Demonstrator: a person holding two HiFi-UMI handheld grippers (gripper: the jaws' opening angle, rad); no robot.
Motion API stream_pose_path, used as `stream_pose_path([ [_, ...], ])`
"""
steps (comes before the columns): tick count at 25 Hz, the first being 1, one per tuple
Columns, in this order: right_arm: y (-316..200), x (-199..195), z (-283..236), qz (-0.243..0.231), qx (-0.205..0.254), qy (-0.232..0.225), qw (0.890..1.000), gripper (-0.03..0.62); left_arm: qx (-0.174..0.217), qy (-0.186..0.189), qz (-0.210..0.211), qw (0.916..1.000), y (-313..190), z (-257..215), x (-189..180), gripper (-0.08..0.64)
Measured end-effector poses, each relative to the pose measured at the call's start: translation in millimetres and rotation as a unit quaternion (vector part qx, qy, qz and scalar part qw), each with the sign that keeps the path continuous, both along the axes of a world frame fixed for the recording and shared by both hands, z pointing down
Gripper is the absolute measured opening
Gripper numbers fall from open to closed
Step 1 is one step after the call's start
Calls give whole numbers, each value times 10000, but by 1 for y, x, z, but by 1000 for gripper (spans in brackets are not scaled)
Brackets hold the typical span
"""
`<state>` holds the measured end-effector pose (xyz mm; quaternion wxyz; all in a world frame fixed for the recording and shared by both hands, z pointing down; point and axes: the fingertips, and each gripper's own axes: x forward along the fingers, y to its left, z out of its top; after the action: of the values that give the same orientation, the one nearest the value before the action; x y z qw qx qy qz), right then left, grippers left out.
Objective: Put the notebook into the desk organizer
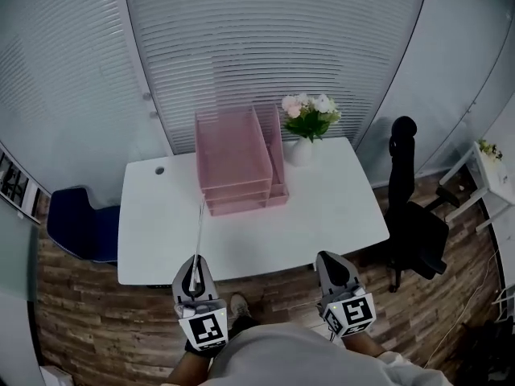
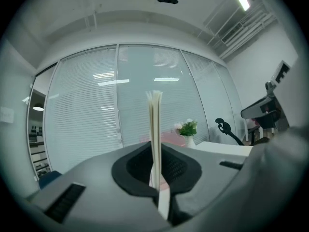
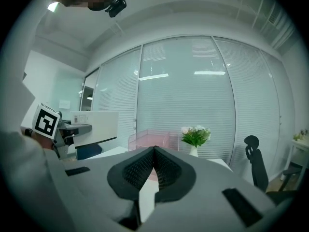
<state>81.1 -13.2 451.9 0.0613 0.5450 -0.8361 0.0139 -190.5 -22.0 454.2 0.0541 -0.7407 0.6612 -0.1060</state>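
The notebook is clamped by its lower edge between the jaws of the left gripper and stands upright out of them. It is seen edge-on as a thin pale strip. The jaws of the right gripper are pressed together with nothing between them. Both grippers are held at the near edge of the table. The notebook is therefore in the air, well apart from the pink organizer, which stands at the far side just beside a vase of flowers.

The notebook is judged light and thin, with soft covers that may bend. It may also fan open at the free top, where the leaves are seen slightly parted. A firm hold low down is judged enough for carrying; whether the spine is gripped cannot be told. For sliding it into a tray, support from the empty gripper may be wanted.
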Motion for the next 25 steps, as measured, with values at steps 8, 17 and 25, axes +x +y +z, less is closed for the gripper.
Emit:
stream_pose_path([
  [8, -56, -42, 3, 138, -119, -35, 9998, 12, 396, -788, 284, 9957, -96, -33, -10, 15],
  [17, -101, -32, 9, 15, -183, -115, 9998, 12, 1068, -2723, 289, 9558, -189, -66, 35, 15],
  [25, -131, 25, 2, 31, -170, -207, 9996, 12, -175, -4347, 134, 9003, -265, -17, 68, 15],
])
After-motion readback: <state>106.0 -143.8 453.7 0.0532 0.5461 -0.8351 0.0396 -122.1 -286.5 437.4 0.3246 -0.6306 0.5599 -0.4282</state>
